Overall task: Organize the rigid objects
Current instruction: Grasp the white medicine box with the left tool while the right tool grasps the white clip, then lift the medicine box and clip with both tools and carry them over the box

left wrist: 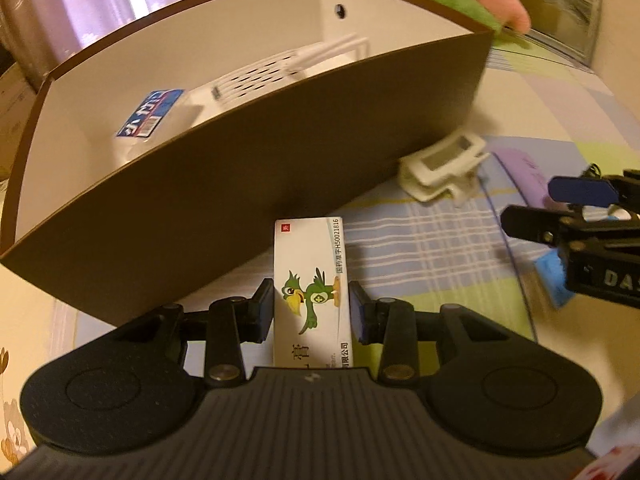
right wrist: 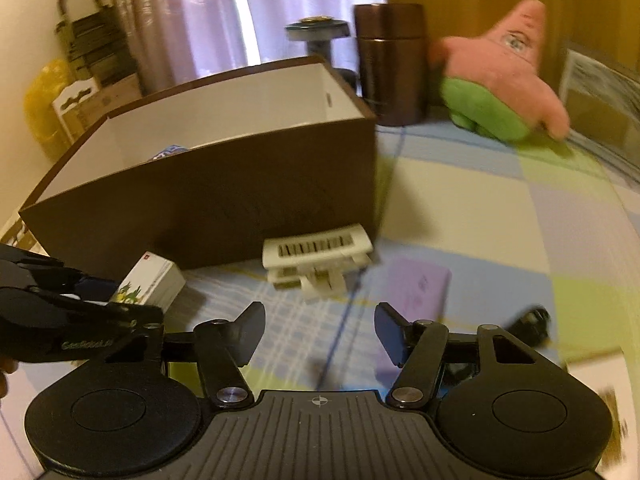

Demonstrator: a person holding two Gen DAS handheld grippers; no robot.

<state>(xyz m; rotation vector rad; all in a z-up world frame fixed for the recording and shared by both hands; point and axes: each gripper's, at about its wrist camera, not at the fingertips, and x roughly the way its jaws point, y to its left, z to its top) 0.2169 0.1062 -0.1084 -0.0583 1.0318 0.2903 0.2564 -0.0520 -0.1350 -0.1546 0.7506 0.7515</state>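
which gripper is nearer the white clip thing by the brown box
Right. The right gripper is open and points at the white clip just ahead. The left gripper sits off to its side, shut on the medicine box.

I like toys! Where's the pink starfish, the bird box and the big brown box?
pink starfish (right wrist: 505, 65), right wrist view, its pink belly.
bird box (left wrist: 311, 280), left wrist view, its printed face.
brown box (right wrist: 256, 200), right wrist view, front wall.

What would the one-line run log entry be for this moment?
left gripper: shut on medicine box | right gripper: open, empty | brown box: router, packet inside | white clip, purple case: on table
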